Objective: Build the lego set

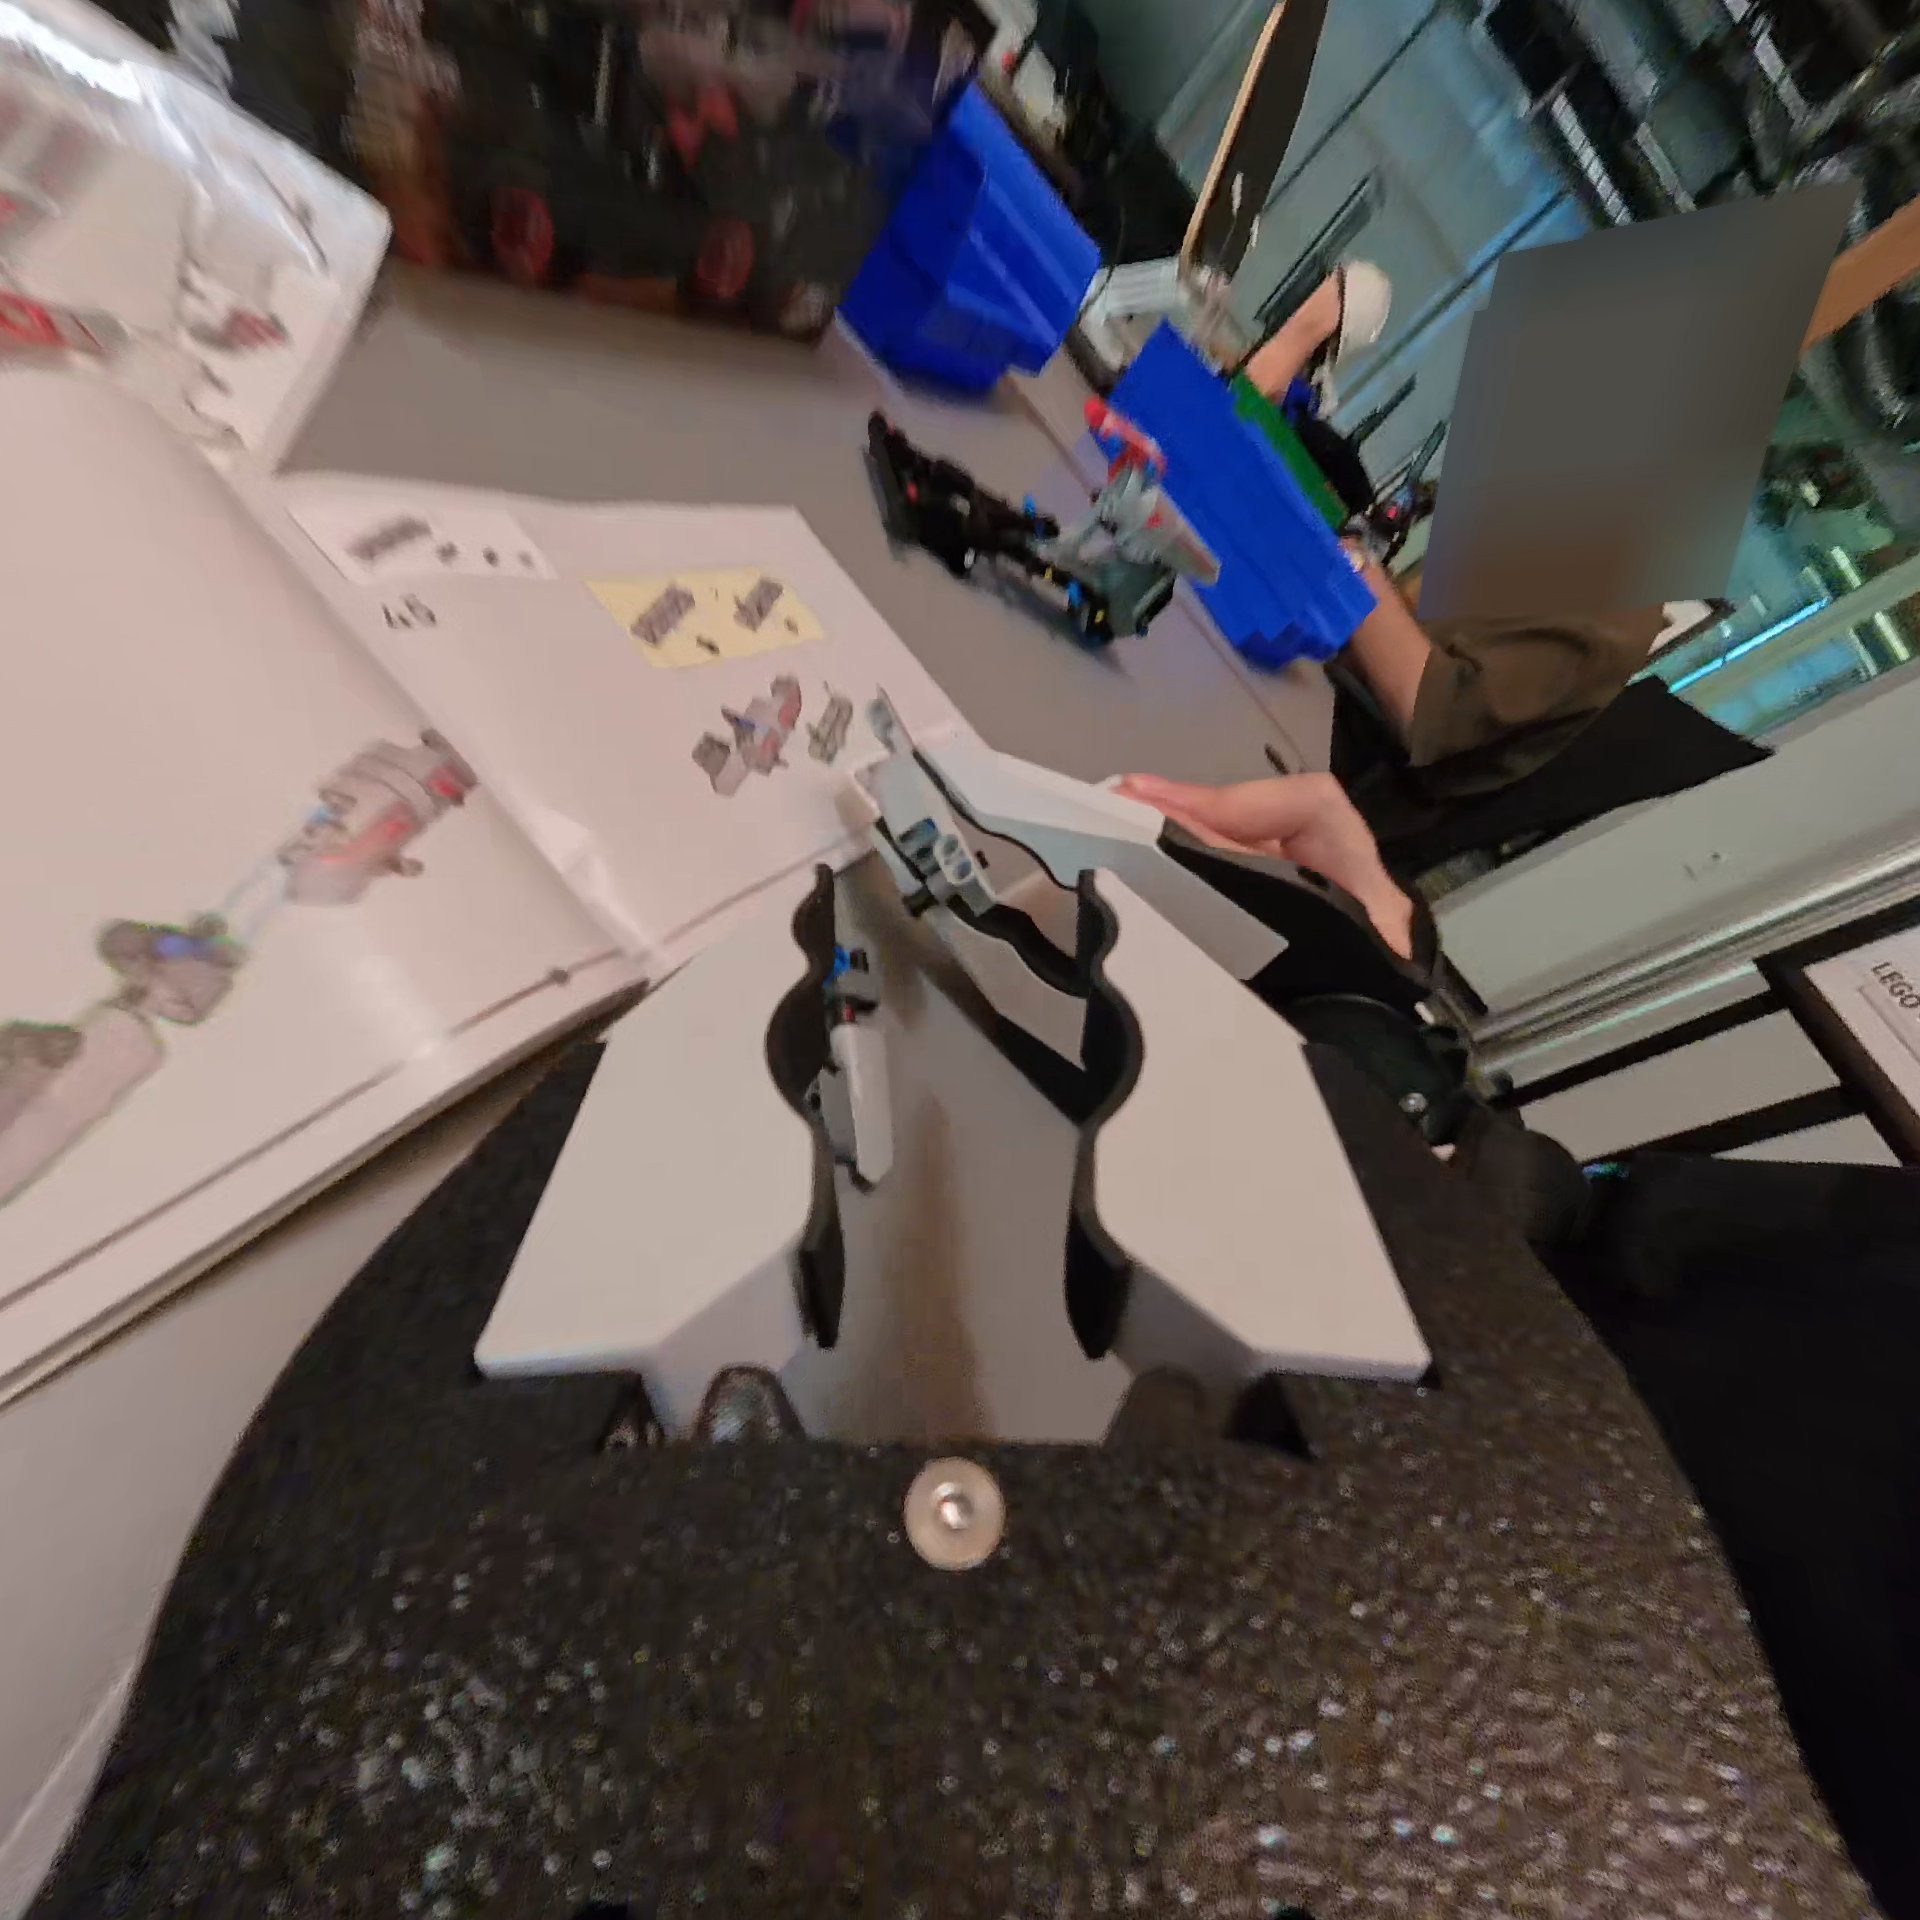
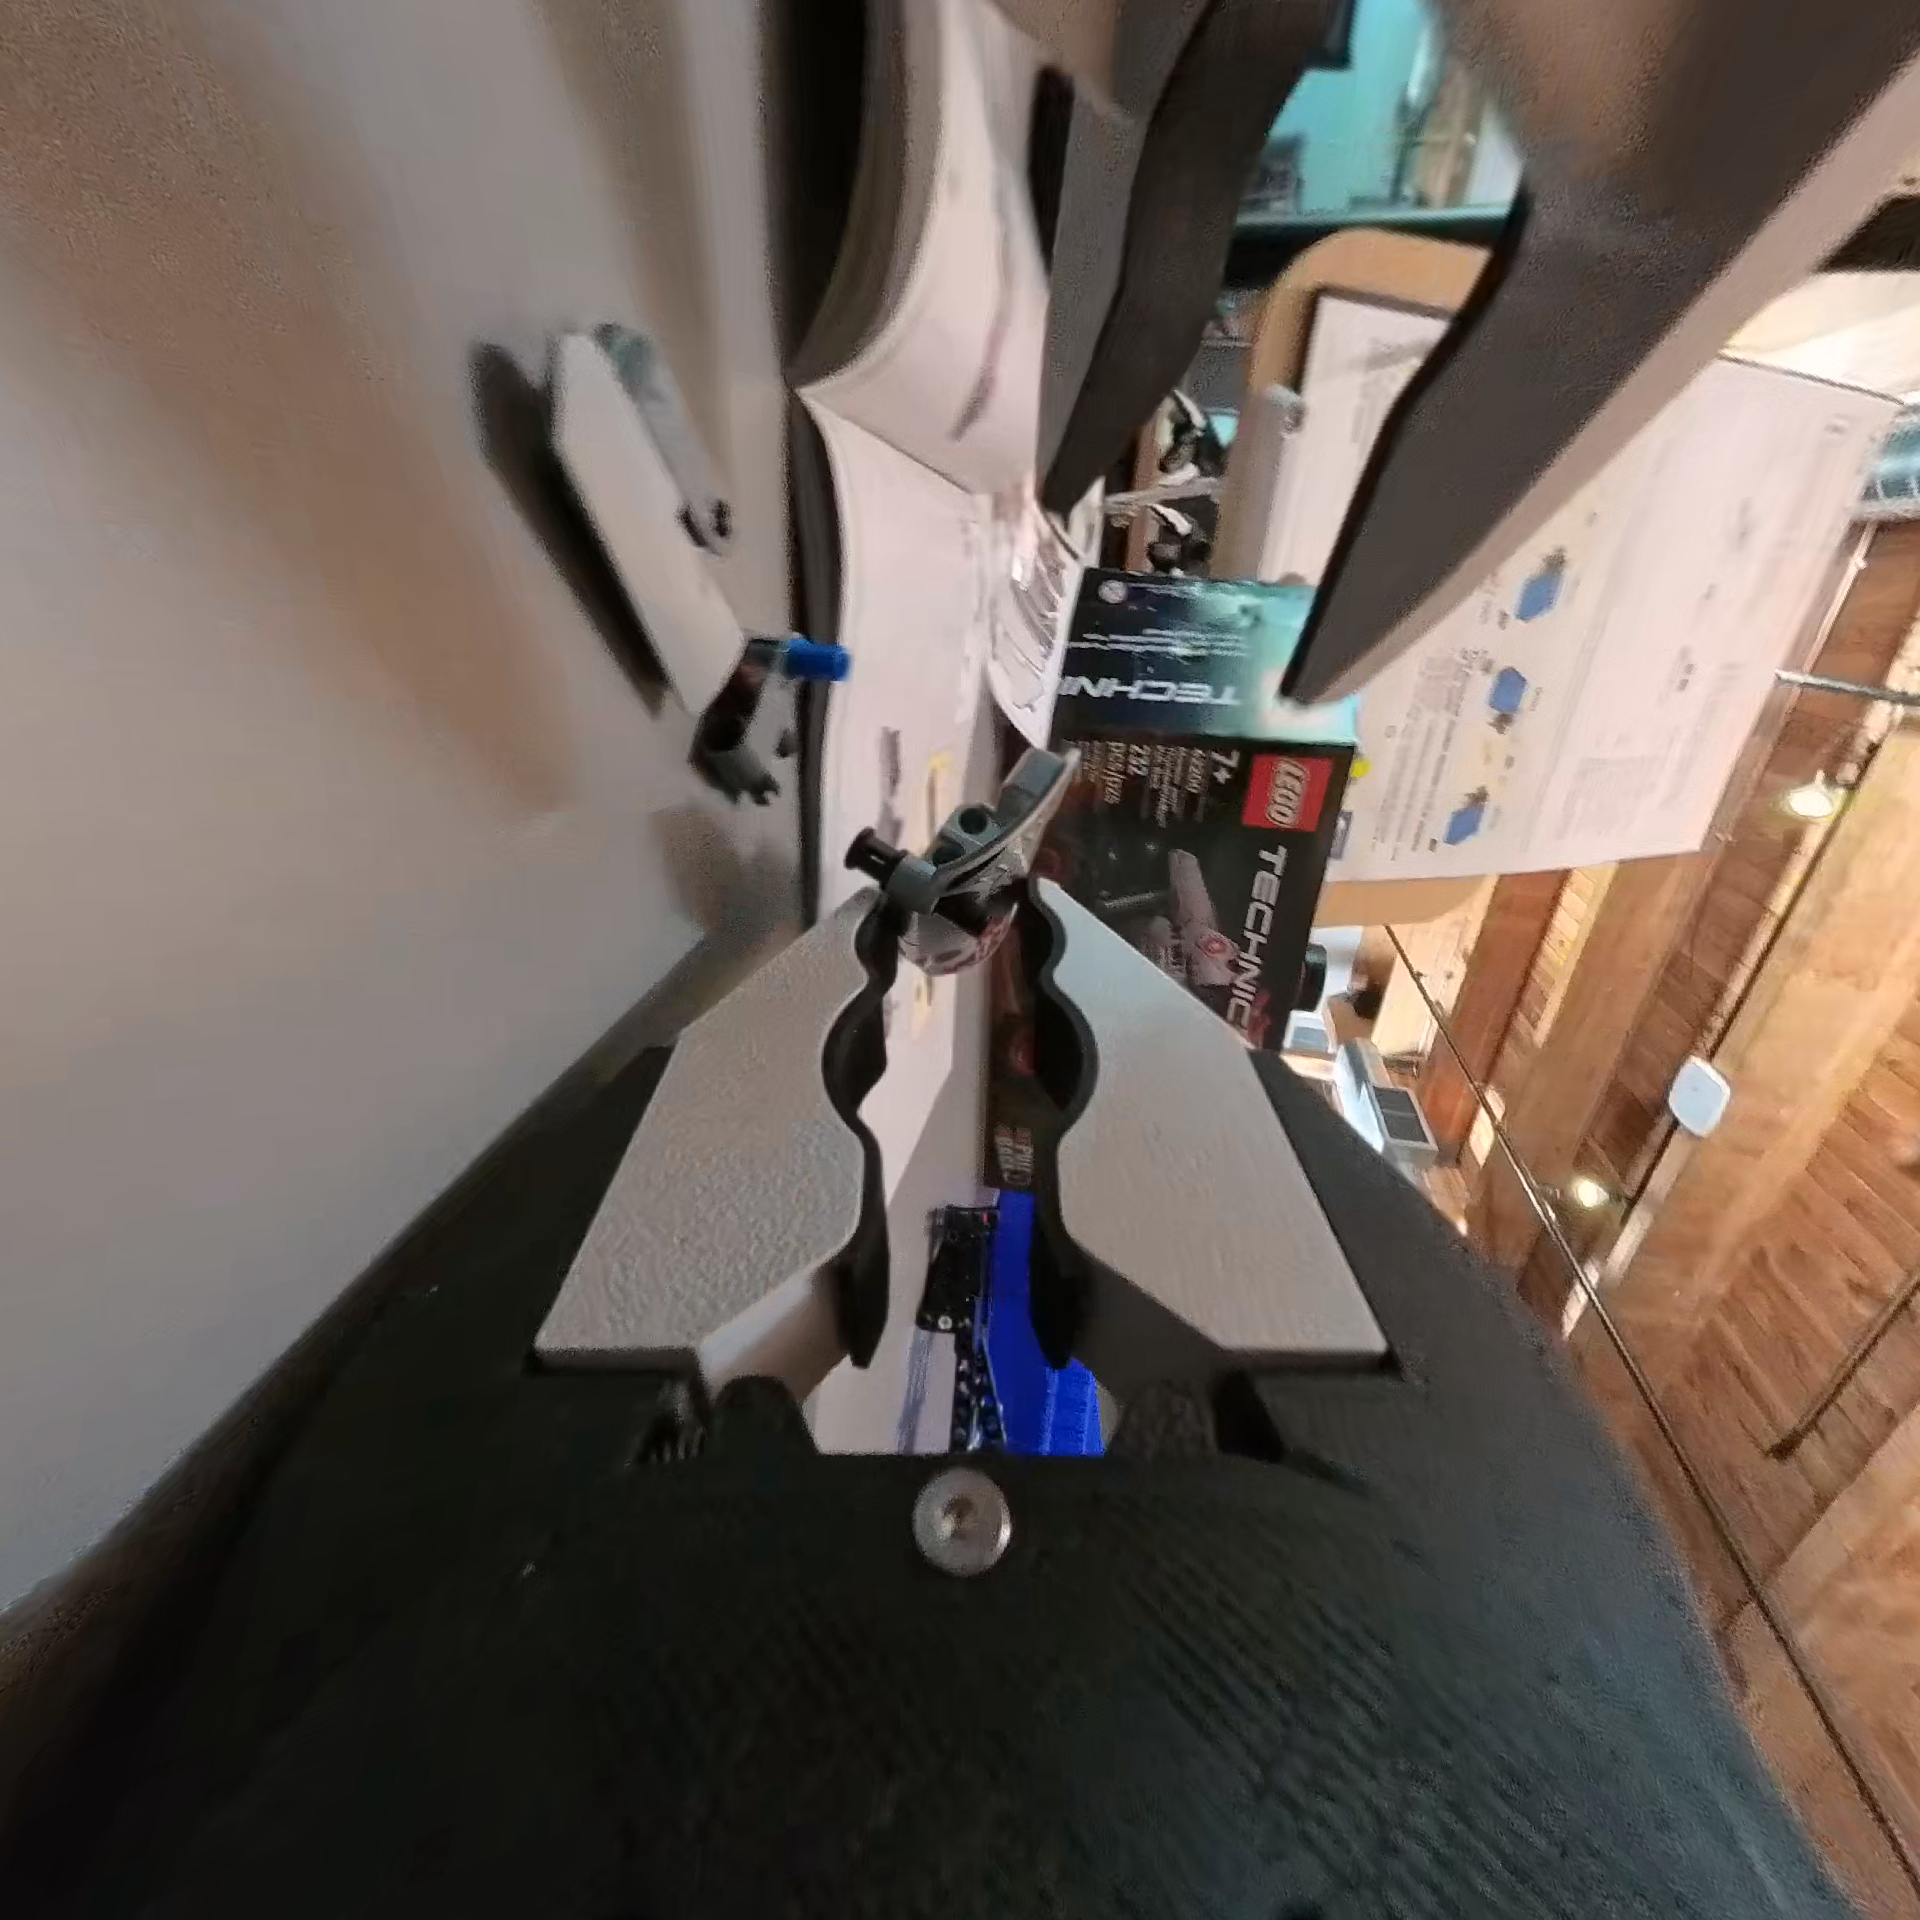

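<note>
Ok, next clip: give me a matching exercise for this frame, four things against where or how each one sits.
Things:
1. grey piece
2. white panel
3. booklet
4. bins

States:
A. lying open on the table
B. blue, standing at the table's far side
C. pinched at the tips of the right gripper
D. flat on the table, a blue pin at one end

Pairs: 1-C, 2-D, 3-A, 4-B
</note>
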`<state>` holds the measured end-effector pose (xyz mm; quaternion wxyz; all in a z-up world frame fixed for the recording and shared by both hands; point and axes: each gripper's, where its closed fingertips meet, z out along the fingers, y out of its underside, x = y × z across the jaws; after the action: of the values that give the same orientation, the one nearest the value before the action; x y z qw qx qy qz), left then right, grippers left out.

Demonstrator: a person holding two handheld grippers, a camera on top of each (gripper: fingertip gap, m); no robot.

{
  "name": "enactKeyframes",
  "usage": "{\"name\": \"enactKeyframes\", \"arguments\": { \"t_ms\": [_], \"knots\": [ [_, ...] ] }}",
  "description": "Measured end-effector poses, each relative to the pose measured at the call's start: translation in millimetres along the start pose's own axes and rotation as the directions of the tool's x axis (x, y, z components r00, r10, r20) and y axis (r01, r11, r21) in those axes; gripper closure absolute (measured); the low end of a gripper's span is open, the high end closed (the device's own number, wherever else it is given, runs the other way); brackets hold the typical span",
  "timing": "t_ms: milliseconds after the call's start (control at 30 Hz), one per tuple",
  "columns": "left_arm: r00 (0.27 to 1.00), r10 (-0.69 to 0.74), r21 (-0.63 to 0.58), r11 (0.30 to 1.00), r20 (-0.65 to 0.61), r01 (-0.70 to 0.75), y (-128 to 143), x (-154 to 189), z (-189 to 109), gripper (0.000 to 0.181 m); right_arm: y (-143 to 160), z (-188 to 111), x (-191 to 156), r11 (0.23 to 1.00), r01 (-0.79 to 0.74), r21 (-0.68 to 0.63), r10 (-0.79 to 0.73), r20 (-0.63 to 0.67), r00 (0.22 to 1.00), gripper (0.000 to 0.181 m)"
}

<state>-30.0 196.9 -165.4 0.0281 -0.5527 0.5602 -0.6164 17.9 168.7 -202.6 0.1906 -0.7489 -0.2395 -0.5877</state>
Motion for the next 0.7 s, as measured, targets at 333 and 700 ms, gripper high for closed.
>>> {"name": "enactKeyframes", "arguments": {
  "t_ms": [333,700],
  "knots": [
    [0.994,0.084,-0.047,0.996,0.071,-0.08,16,13,14,0.144,-11,-10,24,0.999,0.004,0.05,0.003,-0.145,0.989,0.16],
    [0.983,0.169,0.009,0.985,0.066,-0.17,11,7,11,0.173,-27,-16,26,0.988,0.012,0.156,0.013,-0.158,0.987,0.158]
  ]
}}
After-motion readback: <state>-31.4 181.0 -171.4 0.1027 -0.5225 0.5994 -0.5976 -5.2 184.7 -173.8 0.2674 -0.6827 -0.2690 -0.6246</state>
